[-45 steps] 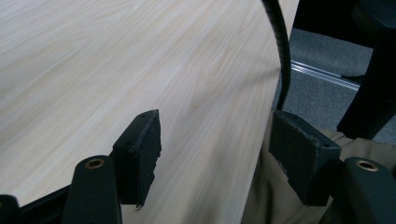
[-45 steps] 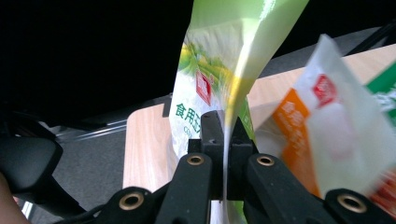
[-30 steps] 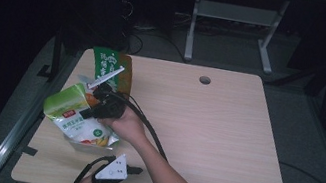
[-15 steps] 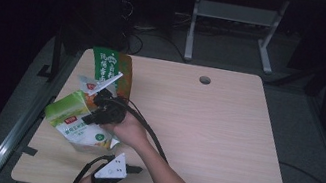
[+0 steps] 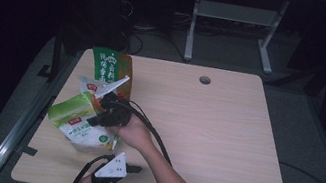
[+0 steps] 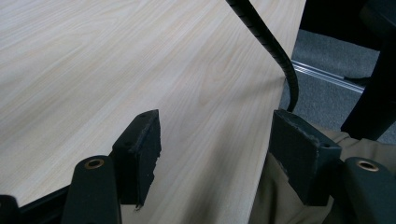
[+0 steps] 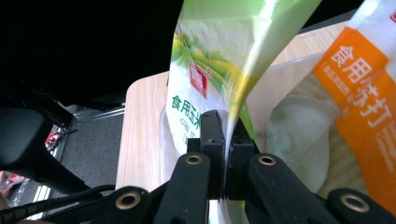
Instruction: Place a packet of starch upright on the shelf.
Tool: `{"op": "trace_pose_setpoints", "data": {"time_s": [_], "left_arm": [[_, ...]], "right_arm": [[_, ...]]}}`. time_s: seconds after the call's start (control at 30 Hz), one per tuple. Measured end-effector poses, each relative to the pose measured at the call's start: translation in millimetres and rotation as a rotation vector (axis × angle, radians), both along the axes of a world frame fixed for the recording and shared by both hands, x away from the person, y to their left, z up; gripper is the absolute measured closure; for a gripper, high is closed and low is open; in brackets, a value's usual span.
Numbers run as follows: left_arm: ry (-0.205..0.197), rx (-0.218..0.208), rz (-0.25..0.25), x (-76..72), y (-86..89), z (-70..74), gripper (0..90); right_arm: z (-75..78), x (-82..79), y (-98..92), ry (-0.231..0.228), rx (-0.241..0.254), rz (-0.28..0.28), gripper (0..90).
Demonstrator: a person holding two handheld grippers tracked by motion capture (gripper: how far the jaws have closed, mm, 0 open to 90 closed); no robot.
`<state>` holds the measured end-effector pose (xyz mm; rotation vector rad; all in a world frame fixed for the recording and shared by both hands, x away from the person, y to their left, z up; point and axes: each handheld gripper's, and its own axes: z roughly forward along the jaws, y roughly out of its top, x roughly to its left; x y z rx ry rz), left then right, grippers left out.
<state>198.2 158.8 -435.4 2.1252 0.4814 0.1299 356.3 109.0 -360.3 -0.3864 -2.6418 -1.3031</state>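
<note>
- The table (image 5: 223,142) is a pale wood-grain top with a round hole (image 5: 205,80) near its far edge; all the things sit on its left side.
- A green and orange bag (image 5: 110,65) stands upright at the far left of the table, with pale printed characters on its green face.
- The green and white pouch (image 5: 76,116) lies nearer, on the left, just in front of that bag. Its upper part is glossy light green and its lower part white, with a small red label and green characters; the film is creased and catches the light.
- An orange-labelled packet (image 7: 359,102) with white characters sits just beside the pouch; through its clear part pale contents show.
- The right gripper (image 5: 105,112), reached across to the left, has its jaws pressed together on a thin edge of the pouch, seen up close in the right gripper view (image 7: 227,140).
- The left gripper (image 5: 132,180) rests at the near edge of the table, jaws spread with nothing between them, only bare wood showing (image 6: 212,154).
</note>
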Motion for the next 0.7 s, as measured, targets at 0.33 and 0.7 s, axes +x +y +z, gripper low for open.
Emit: {"op": "trace_pose_setpoints", "data": {"time_s": [0.33, 0.7], "left_arm": [[0.015, -0.006, 0.023, 1.1, 0.8, -1.4, 33.5], [0.007, 0.004, 0.017, 2.3, 0.2, -2.5, 33.5]], "right_arm": [[-5.8, 0.8, -11.3, 0.023, 0.005, -0.009, 88.6], [-21.5, 2.3, -25.6, 0.042, -0.010, -0.025, 88.4]]}}
